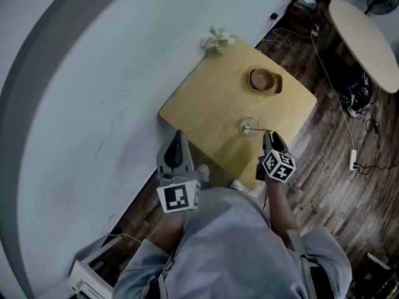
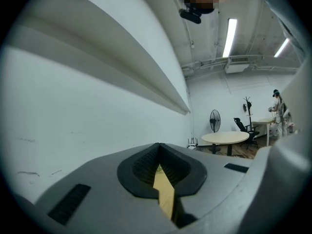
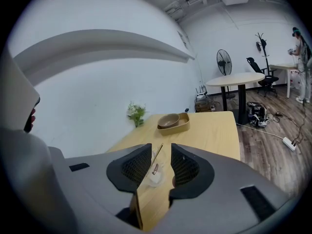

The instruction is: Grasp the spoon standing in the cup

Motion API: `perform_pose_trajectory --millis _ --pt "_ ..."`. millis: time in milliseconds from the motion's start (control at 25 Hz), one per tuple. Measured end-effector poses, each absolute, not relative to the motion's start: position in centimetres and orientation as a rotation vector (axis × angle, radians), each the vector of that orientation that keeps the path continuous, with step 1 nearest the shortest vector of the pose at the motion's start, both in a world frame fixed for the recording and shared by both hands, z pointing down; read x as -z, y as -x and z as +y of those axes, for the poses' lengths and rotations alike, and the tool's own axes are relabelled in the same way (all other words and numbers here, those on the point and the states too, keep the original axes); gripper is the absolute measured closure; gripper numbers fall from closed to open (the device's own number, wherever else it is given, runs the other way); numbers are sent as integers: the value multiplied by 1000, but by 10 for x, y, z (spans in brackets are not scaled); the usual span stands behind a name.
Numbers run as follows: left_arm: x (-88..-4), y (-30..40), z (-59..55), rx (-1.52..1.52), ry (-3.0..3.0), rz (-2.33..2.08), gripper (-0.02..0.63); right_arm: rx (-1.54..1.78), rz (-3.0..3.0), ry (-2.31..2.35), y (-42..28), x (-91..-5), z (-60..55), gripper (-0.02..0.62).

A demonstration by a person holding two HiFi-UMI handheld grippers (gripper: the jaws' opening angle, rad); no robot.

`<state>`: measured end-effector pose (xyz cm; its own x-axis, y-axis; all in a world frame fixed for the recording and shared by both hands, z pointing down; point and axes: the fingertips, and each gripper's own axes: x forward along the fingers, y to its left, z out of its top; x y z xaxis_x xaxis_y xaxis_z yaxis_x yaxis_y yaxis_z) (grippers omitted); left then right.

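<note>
A clear glass cup (image 1: 250, 127) stands near the front edge of the square wooden table (image 1: 212, 104). A spoon (image 1: 259, 129) leans in it, handle toward my right gripper (image 1: 269, 137). That gripper is open and sits just short of the cup. In the right gripper view the cup (image 3: 154, 173) and the spoon (image 3: 157, 156) show in the gap between the jaws of the right gripper (image 3: 161, 164), untouched. My left gripper (image 1: 179, 139) hangs off the table's left corner, shut and empty. The left gripper (image 2: 159, 172) shows only a sliver of tabletop between its jaws.
A brown bowl on a tan tray (image 1: 266, 81) sits at the table's far side, a small plant (image 1: 217, 40) at the far corner by the white wall. A round table (image 1: 368, 36), cables and a power strip (image 1: 353, 159) lie to the right on the wood floor.
</note>
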<state>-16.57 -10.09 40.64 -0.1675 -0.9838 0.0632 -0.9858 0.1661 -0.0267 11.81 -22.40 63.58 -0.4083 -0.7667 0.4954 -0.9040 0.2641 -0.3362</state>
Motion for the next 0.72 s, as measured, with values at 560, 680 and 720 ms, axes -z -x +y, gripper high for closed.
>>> perform_pose_trajectory --millis 560,680,720 --pt "-407 180 -91 -115 -1925 -2440 604 -909 -2304 -1476 -101 -654 -230 499" --pt "-406 183 -89 -120 -1911 -2456 604 -914 -2303 -1479 -98 -656 -232 515" --pt "-406 184 -89 -122 -1908 -2459 604 -915 -2302 -1485 -98 -656 -233 527"
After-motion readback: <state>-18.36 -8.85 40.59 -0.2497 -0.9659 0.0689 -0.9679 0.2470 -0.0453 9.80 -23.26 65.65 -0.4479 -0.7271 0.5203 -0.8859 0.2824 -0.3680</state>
